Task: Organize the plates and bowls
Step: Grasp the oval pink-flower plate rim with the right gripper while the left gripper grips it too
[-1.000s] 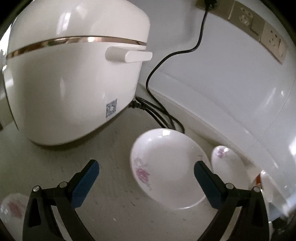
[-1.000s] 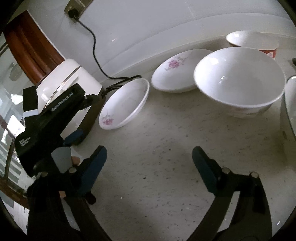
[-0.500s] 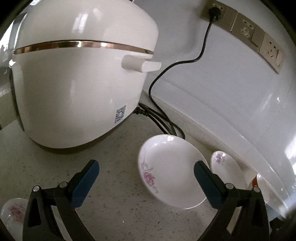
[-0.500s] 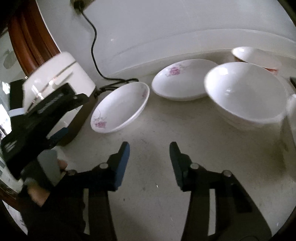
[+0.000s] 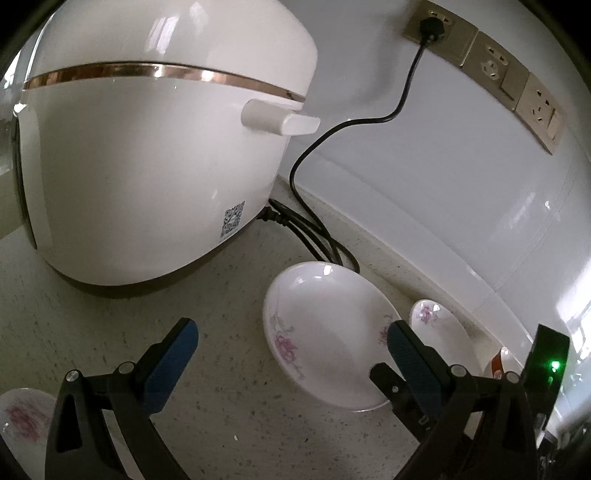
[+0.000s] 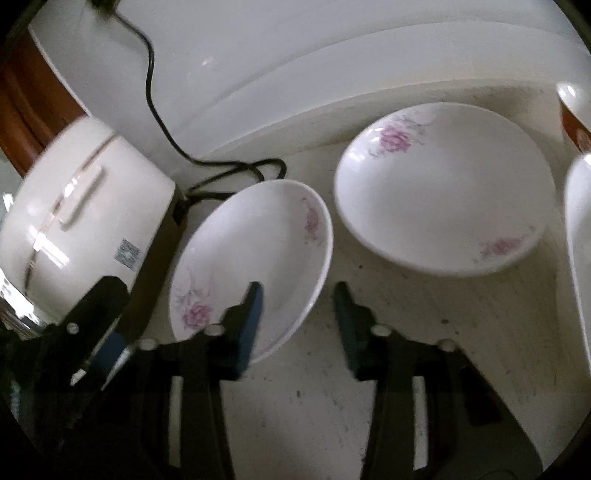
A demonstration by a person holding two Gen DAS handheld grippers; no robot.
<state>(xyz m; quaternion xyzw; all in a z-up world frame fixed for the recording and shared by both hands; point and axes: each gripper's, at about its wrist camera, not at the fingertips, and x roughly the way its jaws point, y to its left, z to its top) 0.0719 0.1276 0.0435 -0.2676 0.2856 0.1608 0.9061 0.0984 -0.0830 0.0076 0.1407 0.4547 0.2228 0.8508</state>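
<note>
A white plate with pink flowers (image 6: 255, 254) lies on the speckled counter beside the rice cooker; it also shows in the left wrist view (image 5: 325, 328). My right gripper (image 6: 297, 310) is partly open, its left finger over the plate's near rim and its right finger outside it, not touching. A second flowered plate (image 6: 443, 184) lies to the right near the wall and shows in the left wrist view (image 5: 439, 328). My left gripper (image 5: 291, 347) is wide open and empty, above the counter before the first plate. A third flowered dish (image 5: 22, 417) sits at the lower left.
A white rice cooker (image 5: 155, 147) stands left, its black cord (image 5: 321, 240) coiled behind the plate and plugged into wall sockets (image 5: 439, 27). A large white bowl's edge (image 6: 580, 236) and a red-and-white bowl (image 6: 576, 110) are at the right.
My right gripper moved forward and left until its fingers straddle the first plate's near rim, after narrowing from wide open. My left gripper pulled back a little and stayed open.
</note>
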